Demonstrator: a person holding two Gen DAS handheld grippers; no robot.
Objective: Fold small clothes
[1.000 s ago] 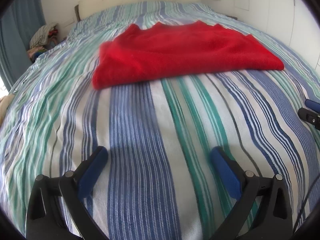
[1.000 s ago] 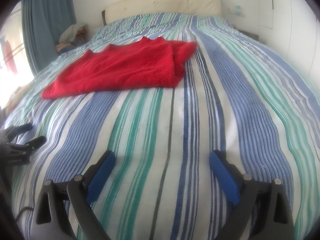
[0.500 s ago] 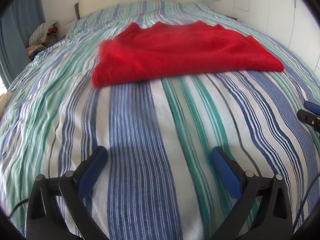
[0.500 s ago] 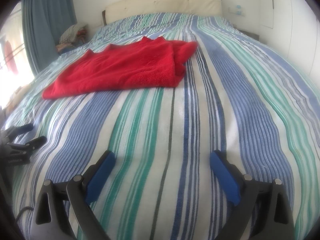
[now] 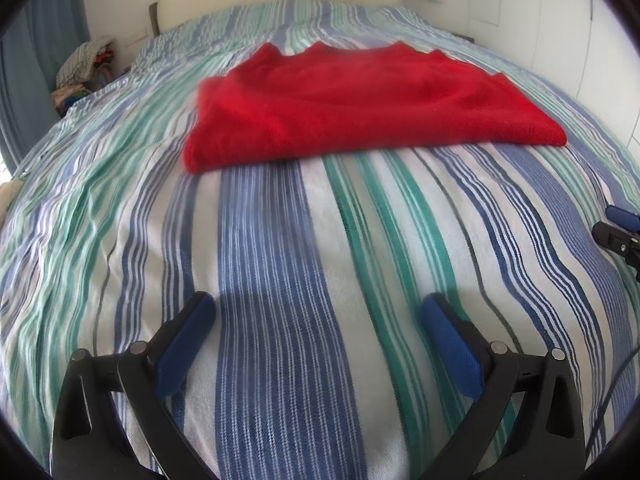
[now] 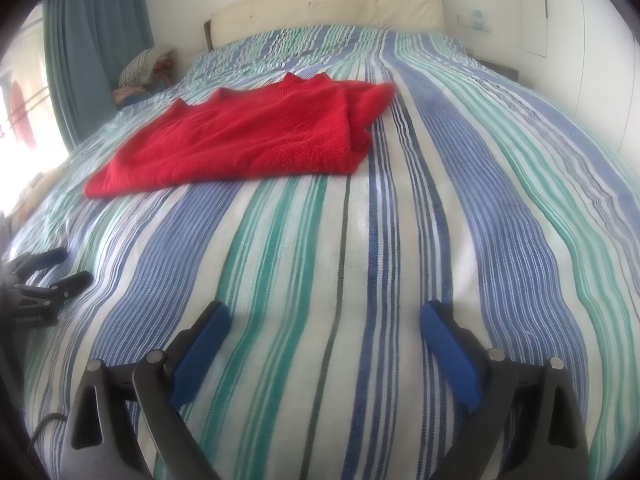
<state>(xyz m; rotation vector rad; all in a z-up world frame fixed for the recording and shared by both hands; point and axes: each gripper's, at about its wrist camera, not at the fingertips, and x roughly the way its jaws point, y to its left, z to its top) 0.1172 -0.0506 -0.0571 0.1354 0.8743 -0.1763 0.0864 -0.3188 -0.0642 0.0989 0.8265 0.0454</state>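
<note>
A red knitted garment lies folded flat on the striped bedspread, toward the head of the bed. It also shows in the right wrist view, with a bunched fold at its right end. My left gripper is open and empty, low over the bedspread, well short of the garment. My right gripper is open and empty, also over bare bedspread near the foot of the bed. Each gripper shows at the edge of the other's view: the right gripper and the left gripper.
A cream headboard stands at the far end. A pile of clothes sits beside the bed at the far left, next to a blue curtain. White wall panels run along the right.
Both grippers stay open and nearly still. The left wrist view has shifted slightly, with the garment a little lower in the frame.
</note>
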